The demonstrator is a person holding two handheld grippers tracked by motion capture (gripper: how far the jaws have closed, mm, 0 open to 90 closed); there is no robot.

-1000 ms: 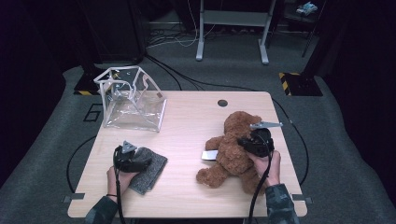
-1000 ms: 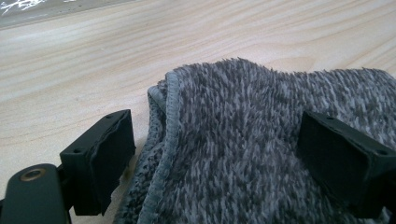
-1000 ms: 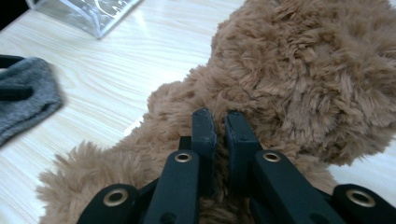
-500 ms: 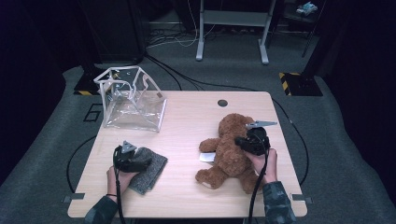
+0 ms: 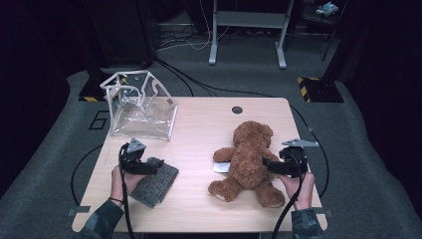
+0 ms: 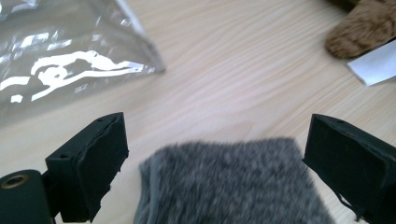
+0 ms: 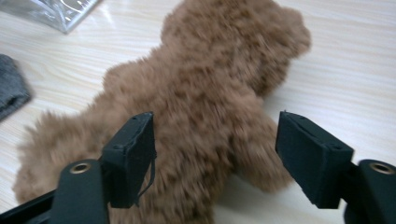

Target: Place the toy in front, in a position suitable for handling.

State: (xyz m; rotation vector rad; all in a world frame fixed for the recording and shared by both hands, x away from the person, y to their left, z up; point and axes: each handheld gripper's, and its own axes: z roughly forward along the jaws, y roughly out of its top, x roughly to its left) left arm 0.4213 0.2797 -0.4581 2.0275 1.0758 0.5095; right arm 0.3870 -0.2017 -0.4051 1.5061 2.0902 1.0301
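Note:
A brown teddy bear [image 5: 249, 157] lies on its back on the right half of the wooden table [image 5: 199, 129], with a white tag [image 5: 221, 168] beside its arm. My right gripper [image 5: 268, 165] sits at the bear's right flank. Its jaws have just been opening and now stand wide of the bear's body [image 7: 205, 93] without pressing it. A grey fuzzy cloth [image 5: 154, 184] lies at the front left. My left gripper [image 5: 158, 163] hovers just above the cloth's far edge [image 6: 233, 182]; its jaws have just been opening a little further and hold nothing.
A clear plastic zip bag [image 5: 139, 107] stands open at the table's back left, its corner close ahead in the left gripper view [image 6: 70, 56]. A small dark round grommet [image 5: 237, 109] sits near the far edge. Bare wood lies between cloth and bear.
The right gripper has let go of the bear and drawn back to the right, jaws now apart. The left gripper has lifted slightly above the grey cloth.

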